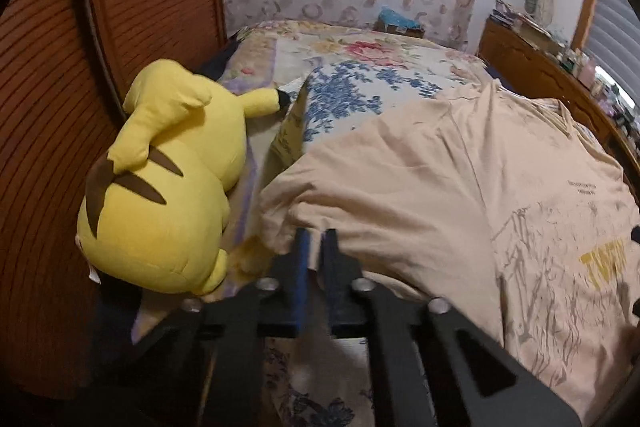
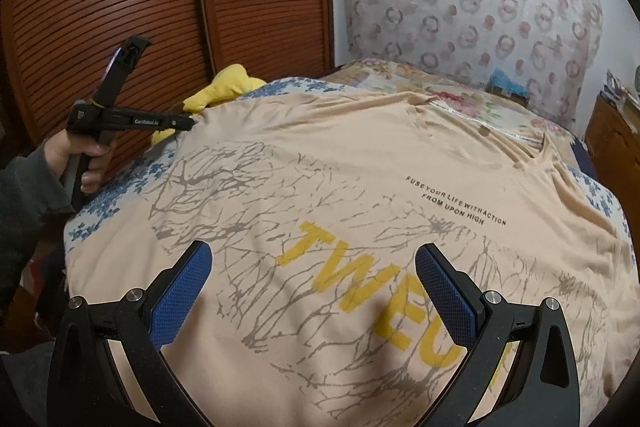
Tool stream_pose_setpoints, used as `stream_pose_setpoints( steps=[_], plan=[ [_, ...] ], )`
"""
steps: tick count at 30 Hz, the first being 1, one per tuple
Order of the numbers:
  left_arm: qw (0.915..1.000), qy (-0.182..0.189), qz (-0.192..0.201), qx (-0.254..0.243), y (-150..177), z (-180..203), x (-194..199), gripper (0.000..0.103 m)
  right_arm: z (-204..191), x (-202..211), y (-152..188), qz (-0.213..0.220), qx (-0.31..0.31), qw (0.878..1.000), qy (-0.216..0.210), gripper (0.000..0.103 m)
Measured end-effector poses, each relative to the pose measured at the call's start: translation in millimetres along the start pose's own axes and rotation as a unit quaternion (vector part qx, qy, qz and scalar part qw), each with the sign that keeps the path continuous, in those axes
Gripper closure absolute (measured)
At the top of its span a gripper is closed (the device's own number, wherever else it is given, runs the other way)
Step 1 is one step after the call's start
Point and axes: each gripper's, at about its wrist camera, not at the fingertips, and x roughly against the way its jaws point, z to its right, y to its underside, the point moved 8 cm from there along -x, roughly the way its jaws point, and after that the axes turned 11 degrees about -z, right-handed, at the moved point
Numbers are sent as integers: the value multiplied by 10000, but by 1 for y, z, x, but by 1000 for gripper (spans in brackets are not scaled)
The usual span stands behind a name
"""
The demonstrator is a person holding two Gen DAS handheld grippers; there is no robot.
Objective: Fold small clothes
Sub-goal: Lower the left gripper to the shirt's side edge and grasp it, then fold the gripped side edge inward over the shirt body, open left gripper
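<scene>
A beige T-shirt [image 2: 360, 167] with grey branch print and yellow letters lies spread front-up on the bed. It also shows in the left wrist view [image 1: 460, 187]. My left gripper [image 1: 316, 241] is shut on the shirt's left sleeve edge, and the cloth bunches at its tips. In the right wrist view the left gripper [image 2: 188, 123] reaches the shirt's left side. My right gripper [image 2: 312, 267] is open wide and empty, hovering just above the shirt's printed chest.
A yellow plush toy [image 1: 160, 187] lies at the bed's left edge beside the sleeve. A brown slatted wardrobe [image 2: 140, 7] stands close on the left. A floral bedspread [image 1: 360, 83] covers the bed. A wooden dresser [image 1: 540, 67] with clutter stands at the right.
</scene>
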Motion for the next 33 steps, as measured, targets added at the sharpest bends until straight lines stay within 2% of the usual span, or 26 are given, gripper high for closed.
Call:
stream_pose_setpoints(
  steps=[6,9,14,19,23,26,29,32,33],
  plan=[
    [9993,28,307,-221,-14,14,21,103,9,5,2,52,-145,9999,-15,0],
    [9984,162,432,-319,-24,29,32,103,17,12,4,117,-234,9997,21,0],
    [9933,588,708,-696,-43,82,60,103,32,26,3,278,-379,9988,111,0],
    [9849,991,789,-1179,-52,140,80,103,47,35,6,377,-555,9976,165,0],
    [9815,1173,759,-1311,-54,164,88,103,54,36,10,359,-617,9972,208,0],
    [9798,1185,826,-1383,-50,168,96,98,57,35,12,340,-641,9971,227,0],
    [9804,959,933,-1446,-45,161,101,93,58,34,12,336,-646,9971,236,0],
    [9804,1062,983,-1340,-36,148,105,74,57,33,9,320,-608,9973,252,0],
    [9809,1067,981,-1301,-33,142,105,72,56,32,7,316,-581,9974,268,0]
  ],
)
